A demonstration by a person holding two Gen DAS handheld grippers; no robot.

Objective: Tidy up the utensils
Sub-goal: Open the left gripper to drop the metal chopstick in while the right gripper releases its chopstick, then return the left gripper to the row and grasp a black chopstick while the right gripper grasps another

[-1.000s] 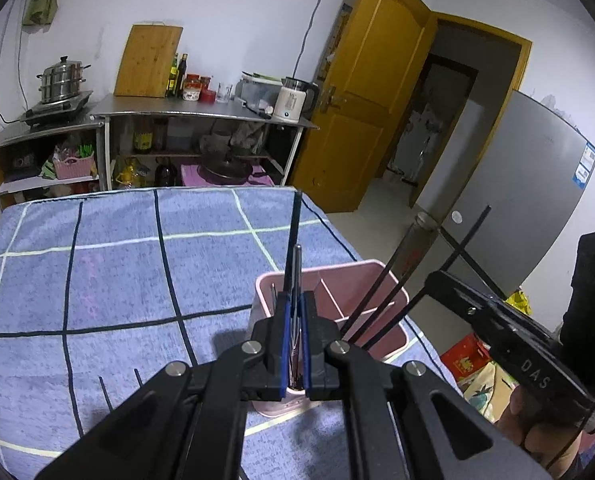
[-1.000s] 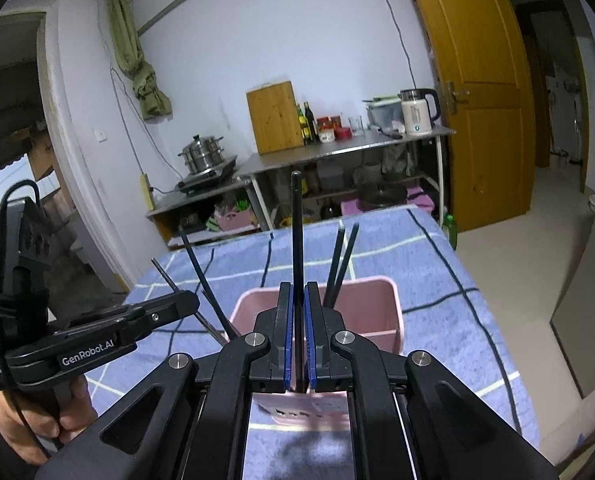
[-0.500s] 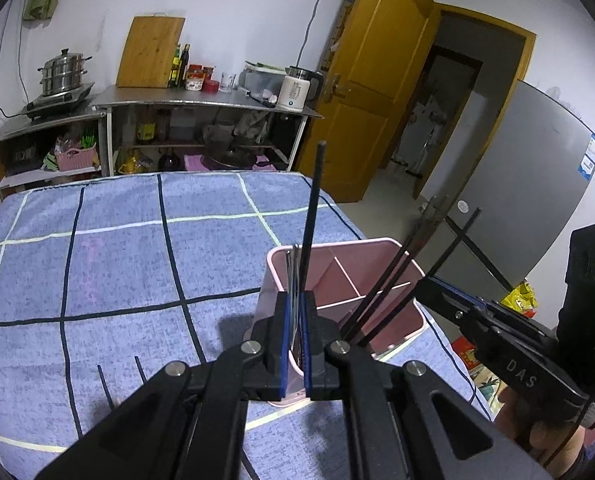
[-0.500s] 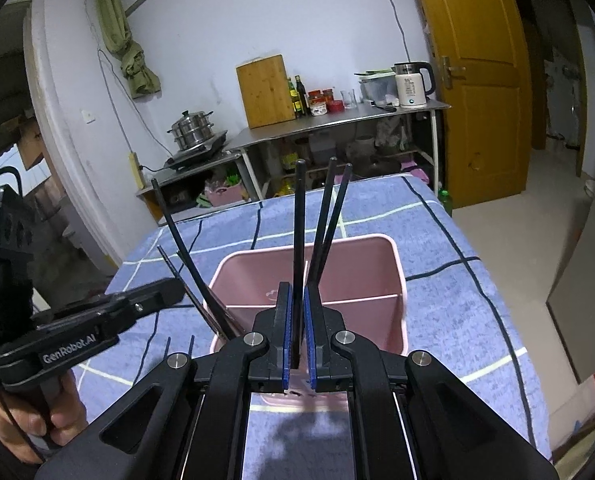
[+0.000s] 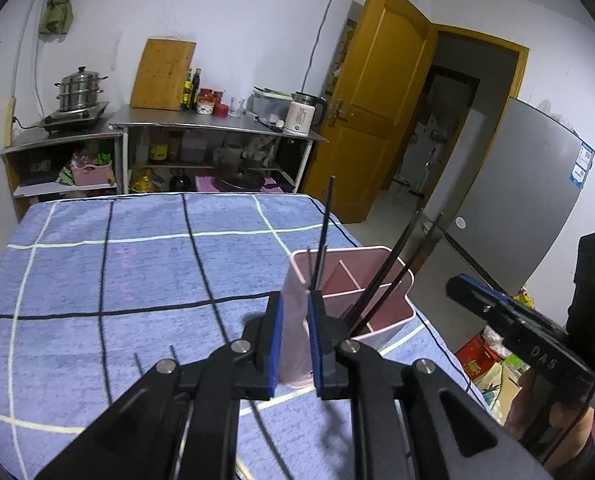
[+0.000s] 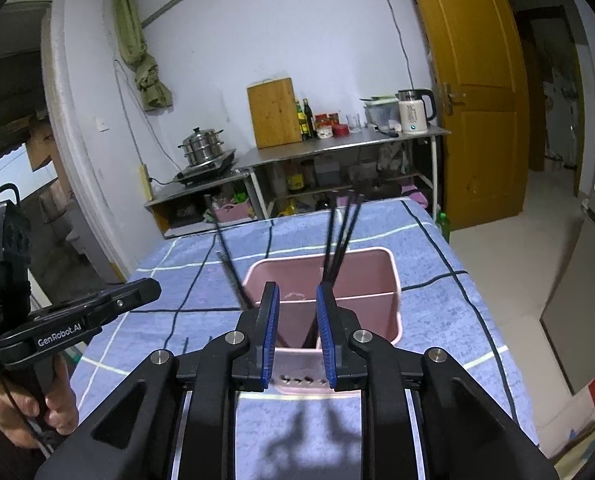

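Observation:
A pink divided utensil holder [image 5: 393,280] [image 6: 391,268] stands on the blue checked tablecloth. Black chopsticks stand in it: a pair in one compartment [image 5: 322,236] [image 6: 227,252], several leaning in another [image 5: 393,264] [image 6: 341,236]. My left gripper [image 5: 295,344] is open and empty, its jaws on either side of the holder's near corner. My right gripper [image 6: 295,336] is open and empty, just in front of the holder's near wall. Two thin black chopsticks [image 5: 137,364] lie on the cloth left of the left gripper, also in the right wrist view [image 6: 186,344].
The table's right edge drops to the floor beside the holder [image 5: 437,332]. A steel kitchen shelf [image 5: 217,124] with a kettle, bottles and cutting board stands behind the table. A grey fridge [image 5: 529,200] and an orange door [image 5: 377,120] are to the right.
Both grippers have opened and let go of their chopsticks, which now stand in the pink holder. Both grippers have drawn slightly back and lower.

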